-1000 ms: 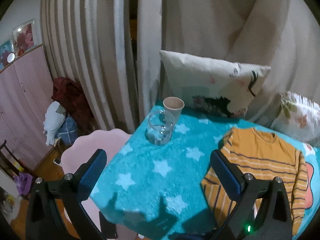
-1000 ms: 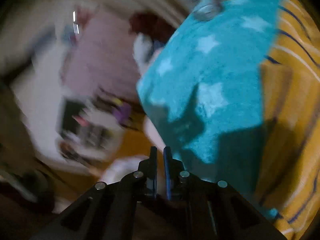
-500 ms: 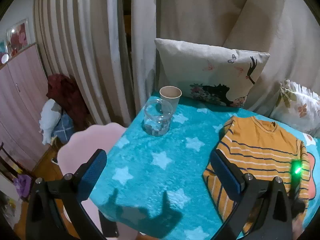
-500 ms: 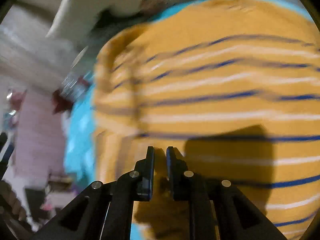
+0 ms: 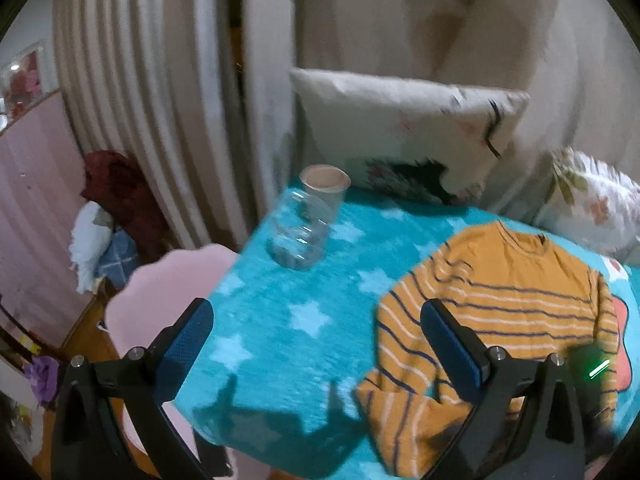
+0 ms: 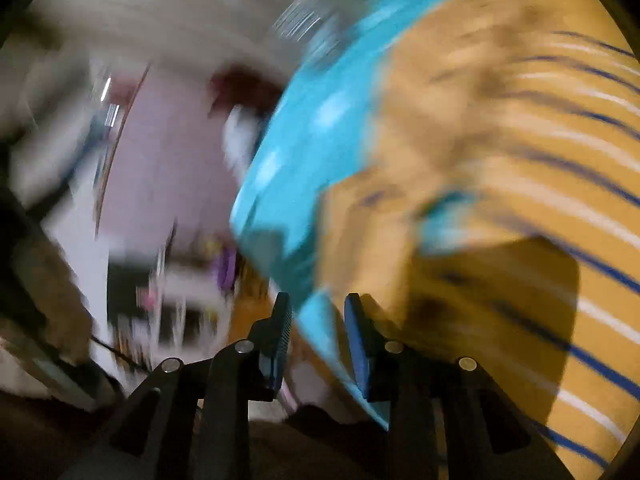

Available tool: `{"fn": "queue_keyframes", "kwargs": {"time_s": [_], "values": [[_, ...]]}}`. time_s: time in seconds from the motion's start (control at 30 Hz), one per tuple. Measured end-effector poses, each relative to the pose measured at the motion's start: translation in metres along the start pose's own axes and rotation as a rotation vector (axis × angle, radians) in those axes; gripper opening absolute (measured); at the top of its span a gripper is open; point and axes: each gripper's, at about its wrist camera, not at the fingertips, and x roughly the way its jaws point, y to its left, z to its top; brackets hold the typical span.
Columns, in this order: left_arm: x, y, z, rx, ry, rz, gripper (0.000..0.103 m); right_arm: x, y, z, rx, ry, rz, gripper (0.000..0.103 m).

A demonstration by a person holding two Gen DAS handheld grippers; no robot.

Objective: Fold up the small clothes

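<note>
Left wrist high, right close; both see sweater (image 5: 500, 300).

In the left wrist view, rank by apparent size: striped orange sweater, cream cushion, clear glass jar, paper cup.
1. Orange sweater with navy and white stripes, though it lies nearer the camera.
2. Cream printed cushion, a close second.
3. Clear glass jar.
4. Beige paper cup, partly hidden behind the jar.

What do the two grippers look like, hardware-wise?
Left gripper: black angular finger arms, round silver screws, flat fingers faced with textured blue pads. Right gripper: same black frame and silver screws, with blue ribbed pads; the view is blurred. A green light glows on a dark body at lower right. No cables or sleeves visible.
</note>
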Motion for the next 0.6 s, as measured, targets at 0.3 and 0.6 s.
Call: {"fn": "queue_keyframes", "kwargs": {"time_s": [0.3, 0.6], "values": [[0.005, -0.099, -0.025, 0.120, 0.068, -0.127, 0.103, -0.227, -0.097, -0.081, 0.195, -0.396, -0.960, 0.070], [-0.008, -0.184, -0.048, 0.134, 0.146, -0.133, 0.103, -0.283, -0.203, -0.129, 0.428, -0.395, -0.600, 0.020]]}}
